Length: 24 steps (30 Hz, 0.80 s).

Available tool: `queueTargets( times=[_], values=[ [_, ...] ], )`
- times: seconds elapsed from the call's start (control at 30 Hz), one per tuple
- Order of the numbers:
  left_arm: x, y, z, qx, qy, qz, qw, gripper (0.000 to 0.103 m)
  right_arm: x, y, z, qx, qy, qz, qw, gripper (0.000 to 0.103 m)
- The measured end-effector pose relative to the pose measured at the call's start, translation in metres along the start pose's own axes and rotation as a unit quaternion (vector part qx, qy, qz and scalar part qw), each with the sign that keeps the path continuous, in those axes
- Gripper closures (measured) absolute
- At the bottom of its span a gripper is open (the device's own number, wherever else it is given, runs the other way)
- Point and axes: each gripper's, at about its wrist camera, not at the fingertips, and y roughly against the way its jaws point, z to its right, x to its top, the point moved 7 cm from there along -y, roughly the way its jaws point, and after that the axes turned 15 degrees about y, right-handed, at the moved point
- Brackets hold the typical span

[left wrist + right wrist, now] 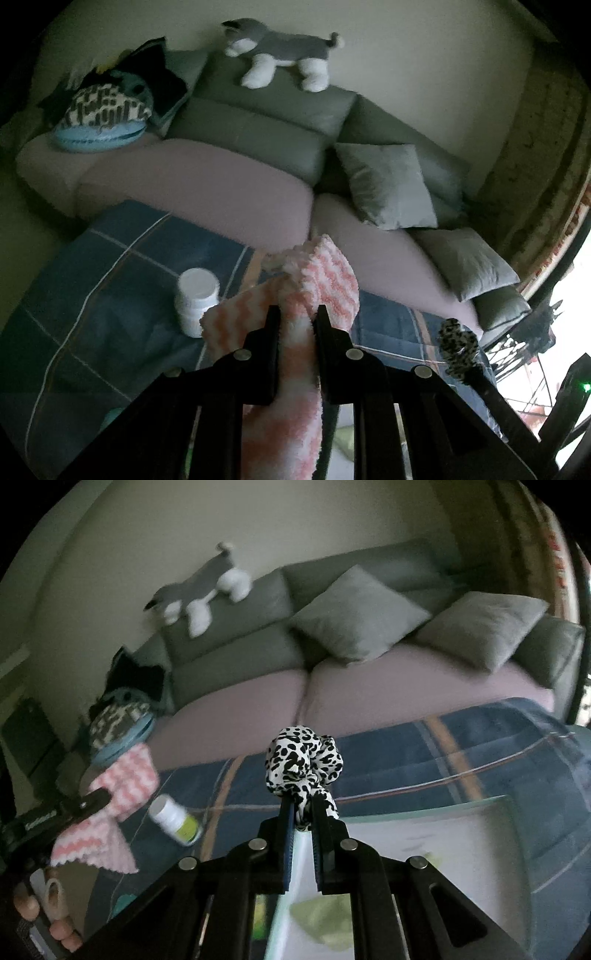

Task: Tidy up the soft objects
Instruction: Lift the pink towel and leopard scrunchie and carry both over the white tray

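Pointing slantwise down toward the grey sofa [258,122], with the left gripper [297,314] pinching a pink-and-white fluffy cloth [325,280] between narrow jaws, the cloth bunching above the tips and trailing down between the black fingers [271,332]. Hanging in the air in front of the sofa's pink seat, above a blue plaid blanket [110,266]. Aiming likewise down at the sofa, with the right gripper [303,805] clamping a black-and-white leopard-print scrunchie [303,764] in nearly closed jaws, the scrunchie puffing out just past the tips. Showing at the lower left of the right wrist view, a person's fingers [61,928] wrapping the left tool's handle. Standing on the blanket in front of the sofa, a white bottle [195,301] with a yellow-green label, its print too blurred to read. Resting on top of the sofa's backrest, a grey-and-white plush dog [280,55]. Lying below the right gripper, a pale-green-rimmed white bin [424,845] holding something light green.
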Motion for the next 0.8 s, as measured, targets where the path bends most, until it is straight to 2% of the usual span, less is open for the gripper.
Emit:
queueTargets(
  times=[0.2,0.43,0.63,0.8],
  values=[
    [-0.018,-0.009,0.037,-0.027,-0.037,-0.018,0.9988,0.085,-0.001,0.028,0.052,-0.063,-0.03,0.011,0.997,0.094],
    [-0.05,-0.021,0.082,-0.057,-0.083,-0.051,0.9936,0.085,-0.008,0.052,0.1,-0.121,-0.064,0.013,0.991,0.094],
    [-0.078,-0.033,0.112,-0.072,-0.117,-0.078,0.9875,0.085,-0.017,0.072,0.132,-0.157,-0.087,0.013,0.984,0.094],
    [-0.104,-0.048,0.129,-0.074,-0.144,-0.11,0.9806,0.085,-0.028,0.072,0.152,-0.17,-0.11,0.0,0.979,0.094]
  ],
)
